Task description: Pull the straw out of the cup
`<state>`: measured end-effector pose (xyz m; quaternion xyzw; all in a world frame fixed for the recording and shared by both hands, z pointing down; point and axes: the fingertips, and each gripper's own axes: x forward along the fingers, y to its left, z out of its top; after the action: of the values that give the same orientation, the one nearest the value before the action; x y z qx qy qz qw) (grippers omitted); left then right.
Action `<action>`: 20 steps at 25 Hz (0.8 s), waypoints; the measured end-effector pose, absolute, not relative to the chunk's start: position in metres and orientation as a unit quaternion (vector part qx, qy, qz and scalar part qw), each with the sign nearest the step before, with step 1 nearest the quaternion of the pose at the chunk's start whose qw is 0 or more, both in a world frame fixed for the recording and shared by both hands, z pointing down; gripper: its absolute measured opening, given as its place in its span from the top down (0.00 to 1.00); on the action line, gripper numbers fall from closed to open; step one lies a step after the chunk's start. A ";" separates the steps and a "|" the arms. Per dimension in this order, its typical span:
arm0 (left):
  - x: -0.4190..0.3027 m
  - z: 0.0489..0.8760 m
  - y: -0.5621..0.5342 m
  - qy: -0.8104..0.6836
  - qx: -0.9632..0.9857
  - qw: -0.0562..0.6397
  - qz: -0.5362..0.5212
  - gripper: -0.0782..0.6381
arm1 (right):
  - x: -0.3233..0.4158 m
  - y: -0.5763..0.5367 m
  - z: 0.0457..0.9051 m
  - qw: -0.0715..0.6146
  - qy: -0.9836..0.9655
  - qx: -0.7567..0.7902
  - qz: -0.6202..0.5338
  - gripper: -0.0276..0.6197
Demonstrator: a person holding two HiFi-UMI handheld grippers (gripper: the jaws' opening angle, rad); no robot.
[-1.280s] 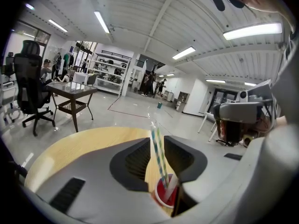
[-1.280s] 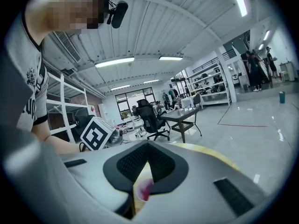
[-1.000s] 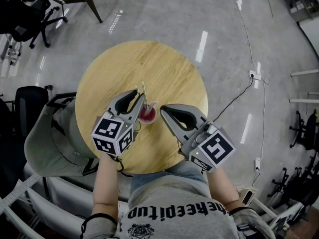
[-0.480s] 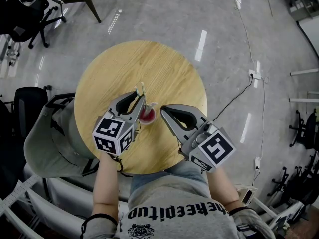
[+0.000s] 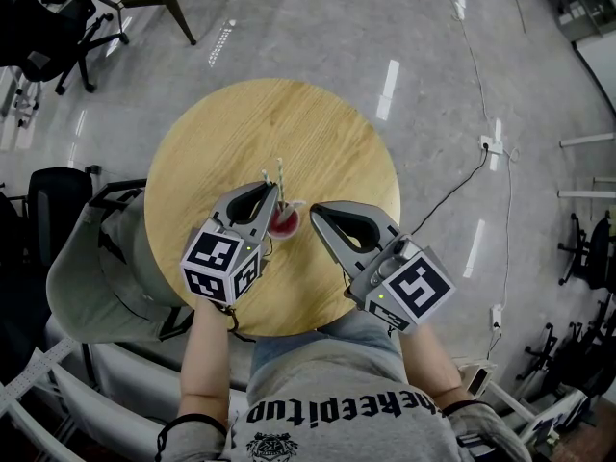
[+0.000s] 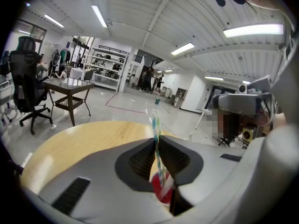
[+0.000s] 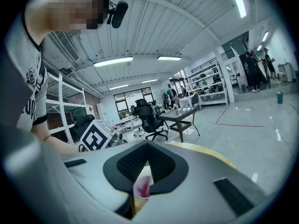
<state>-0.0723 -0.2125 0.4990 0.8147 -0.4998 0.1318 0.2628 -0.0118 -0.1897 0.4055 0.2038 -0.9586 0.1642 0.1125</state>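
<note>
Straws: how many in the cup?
2. Both stand in the cup: a blue-green straw upright, pinched in the left claw, which has just been closing on it; a red-white straw leaning beside it. The claw may hide more.

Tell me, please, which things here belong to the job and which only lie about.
Job: straw; cup; table.
Lying about: office chair; side table; shelves.

The left tool (image 6: 157,146) hides most of the cup (image 6: 161,192).
</note>
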 end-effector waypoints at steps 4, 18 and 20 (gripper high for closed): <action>-0.075 0.496 -0.210 -0.502 0.816 0.257 0.130 0.80 | -0.015 -0.186 0.404 0.112 -0.959 0.203 0.161 0.94; -0.085 0.479 -0.200 -0.522 0.809 0.243 0.120 0.81 | -0.015 -0.174 0.391 0.106 -0.963 0.199 0.148 0.94; -0.088 0.477 -0.200 -0.526 0.807 0.240 0.117 0.81 | -0.015 -0.172 0.390 0.106 -0.963 0.198 0.147 0.94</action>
<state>-0.0883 -0.1998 0.4765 0.8073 -0.5261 0.1172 0.2403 -0.0154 -0.1722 0.3903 0.1984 -0.9632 0.1473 0.1057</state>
